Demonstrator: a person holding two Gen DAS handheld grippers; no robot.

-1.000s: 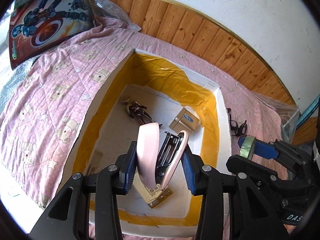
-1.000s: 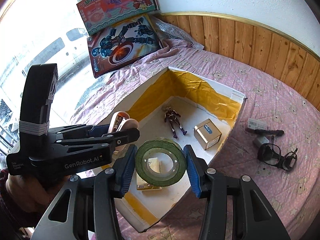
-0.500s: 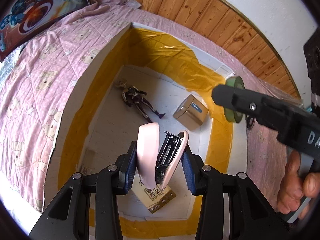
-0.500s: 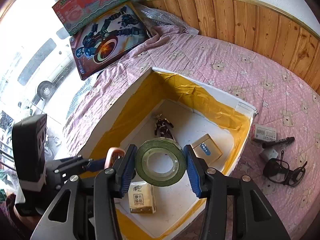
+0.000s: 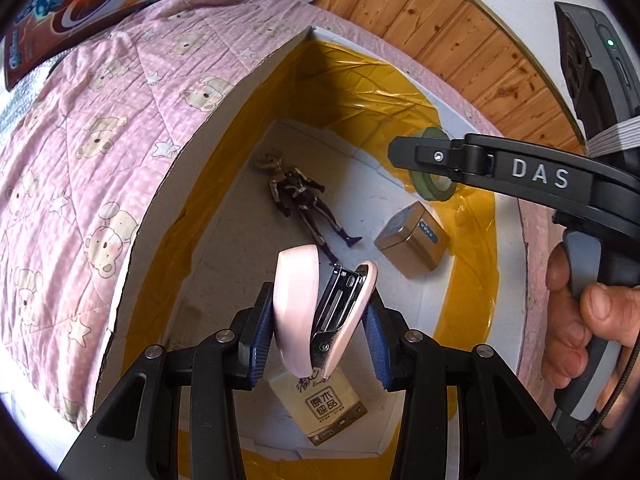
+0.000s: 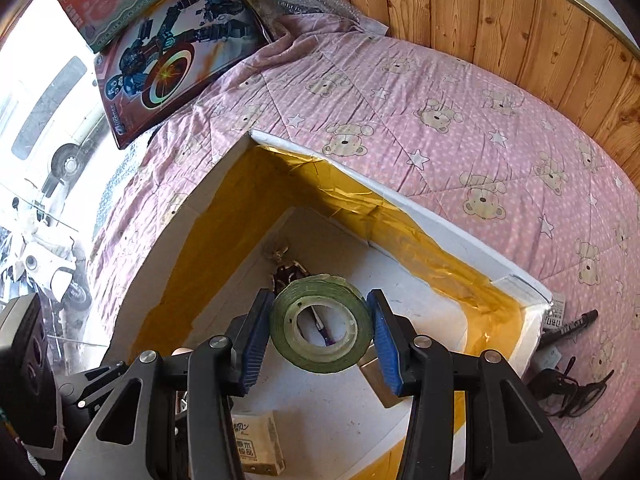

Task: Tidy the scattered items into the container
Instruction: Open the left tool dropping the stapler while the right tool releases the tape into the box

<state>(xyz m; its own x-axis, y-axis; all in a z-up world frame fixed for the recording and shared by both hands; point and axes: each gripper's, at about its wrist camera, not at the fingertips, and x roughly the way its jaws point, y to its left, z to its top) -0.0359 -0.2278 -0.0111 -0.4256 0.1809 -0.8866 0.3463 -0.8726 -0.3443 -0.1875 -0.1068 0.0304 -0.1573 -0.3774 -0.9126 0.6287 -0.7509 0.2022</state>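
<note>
My left gripper (image 5: 316, 320) is shut on a pink stapler (image 5: 298, 308) and holds it over the white box (image 5: 212, 120) lined with yellow tape. My right gripper (image 6: 320, 326) is shut on a green tape roll (image 6: 320, 334), also above the box (image 6: 420, 204); the roll also shows in the left wrist view (image 5: 430, 178). Inside the box lie a dark action figure (image 5: 304, 204), a small gold tin (image 5: 412, 240) and a tissue pack (image 5: 320, 404). The tissue pack shows in the right wrist view too (image 6: 256, 448).
The box sits on a pink bear-print quilt (image 6: 440, 120). Black glasses (image 6: 572, 388), a black pen (image 6: 568, 326) and a small label (image 6: 556, 312) lie on the quilt right of the box. Toy boxes (image 6: 172, 48) lean at the far left. Wood panelling (image 6: 520, 20) runs behind.
Both grippers have moved forward and lower over the box, still holding the stapler and tape roll. The right gripper now reaches over the box's far right corner.
</note>
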